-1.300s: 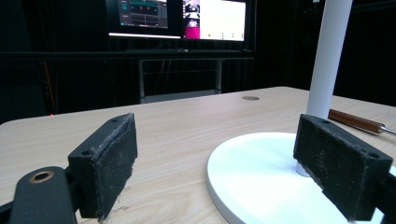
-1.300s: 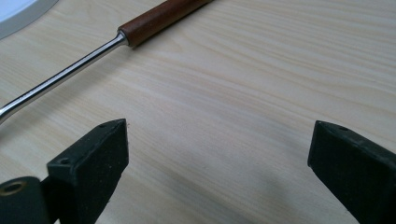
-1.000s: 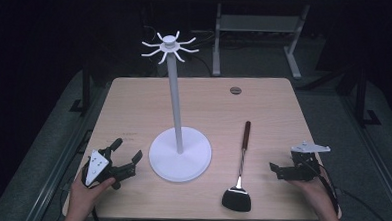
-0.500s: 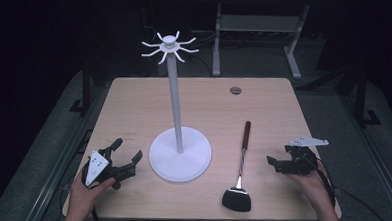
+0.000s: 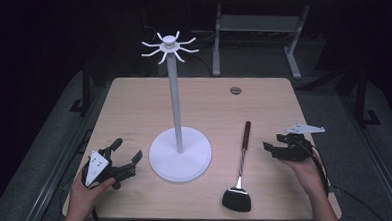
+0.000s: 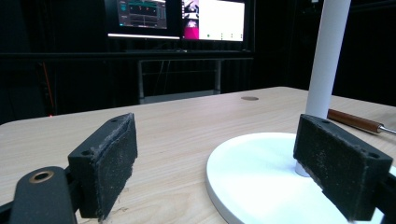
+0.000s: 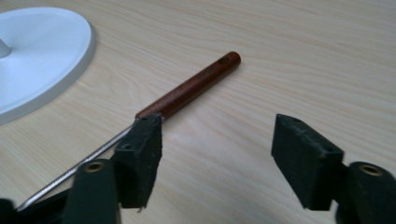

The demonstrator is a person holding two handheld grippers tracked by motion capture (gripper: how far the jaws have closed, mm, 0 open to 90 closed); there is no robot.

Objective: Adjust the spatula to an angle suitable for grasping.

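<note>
the spatula (image 5: 241, 162) lies flat right of the stand (image 5: 180, 152). our right gripper (image 5: 277, 146) is wide beside its wooden handle (image 7: 189, 88); we should centre both jaws across it. left gripper (image 5: 124, 157) rests wide.

Overhead light falls evenly on my table (image 5: 134, 103); surroundings stay dark. Monitors (image 6: 177, 18) glare at 12 o'clock. My near jaws blur slightly; shadows are soft.

A white stand (image 5: 180, 155) rises mid-worktop (image 5: 134, 103). A spatula (image 5: 241, 167) lies right of it, between its base and the open right gripper (image 5: 275, 144). The open left gripper (image 5: 127, 152) sits left of the base.
</note>
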